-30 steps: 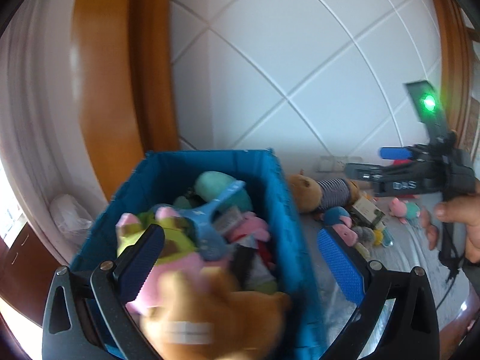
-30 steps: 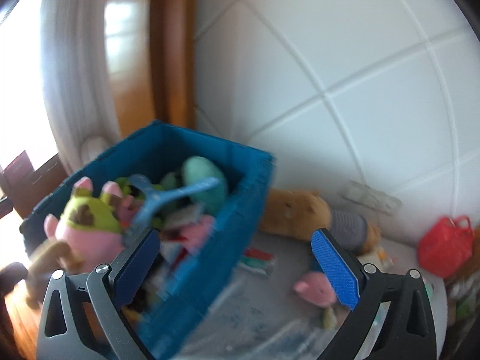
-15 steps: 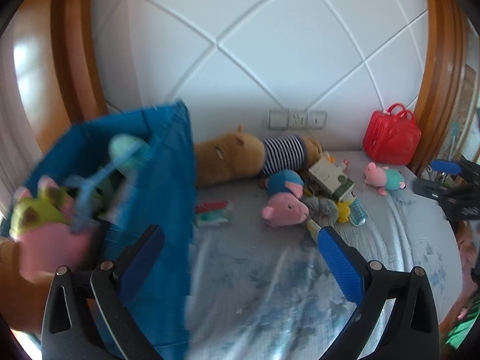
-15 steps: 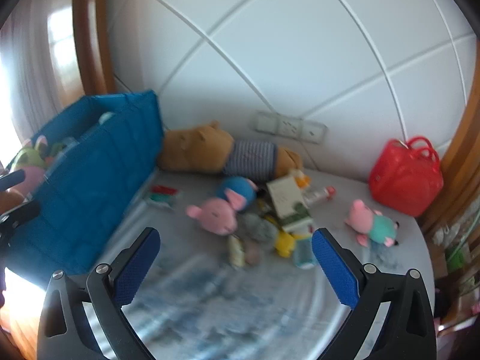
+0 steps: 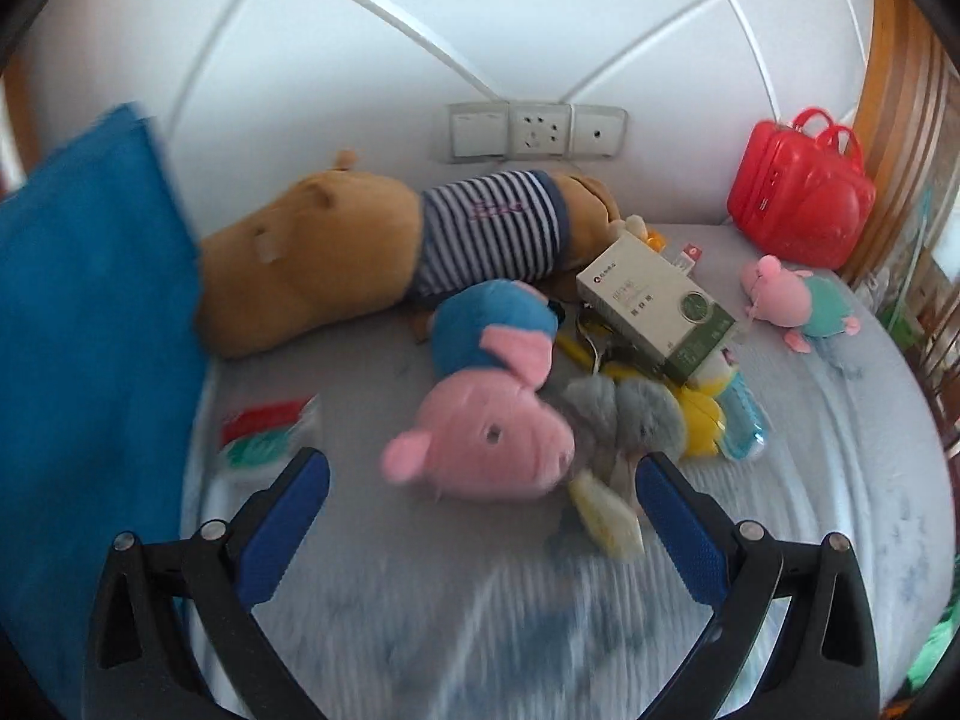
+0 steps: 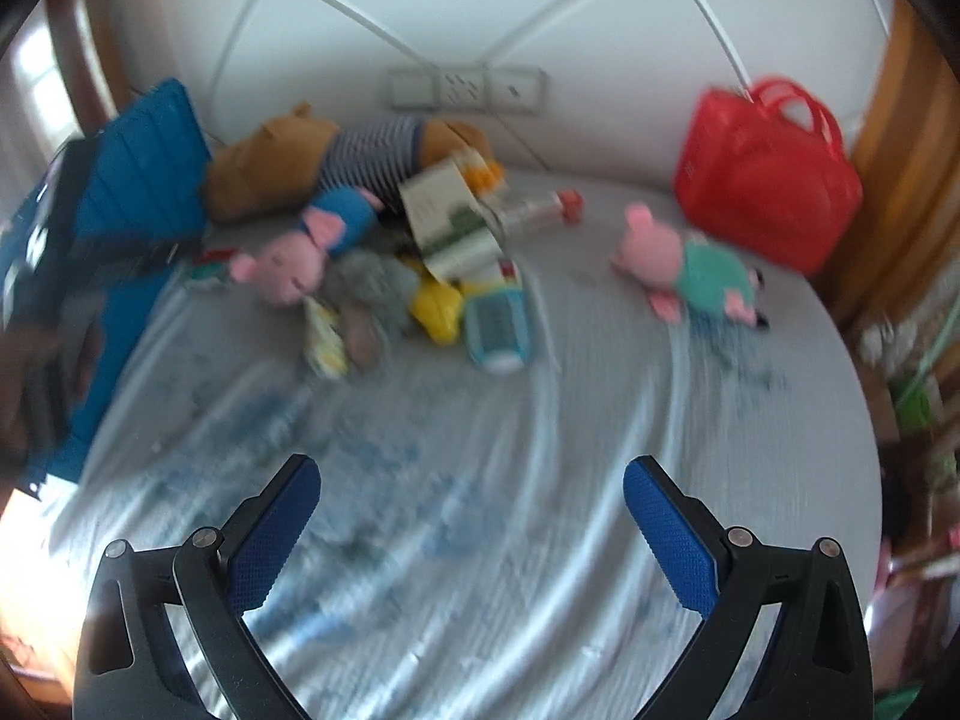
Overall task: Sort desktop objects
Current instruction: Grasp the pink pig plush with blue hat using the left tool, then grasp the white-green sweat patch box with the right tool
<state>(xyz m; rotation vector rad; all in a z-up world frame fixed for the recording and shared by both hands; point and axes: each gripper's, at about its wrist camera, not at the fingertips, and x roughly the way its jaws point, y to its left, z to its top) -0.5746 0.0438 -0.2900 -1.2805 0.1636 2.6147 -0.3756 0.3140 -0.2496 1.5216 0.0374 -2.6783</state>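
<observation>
Bin far left on bench. Capybara plush behind, along wall. Pig plush centre, box to its right. Small pig further right, case behind it.

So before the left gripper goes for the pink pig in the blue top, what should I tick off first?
1. Left gripper open and empty: ok.
2. Pink pig in the blue top lies just ahead of the left gripper, between its fingers' line: ok.
3. Pig free of neighbours: not ok, the grey fluffy toy presses against its snout side.
4. Right gripper open, empty, clear of the pile: ok.
5. Blue bin in reach at the left: ok; room inside: cannot tell.
6. Sharp view: not ok, motion blur.
</observation>
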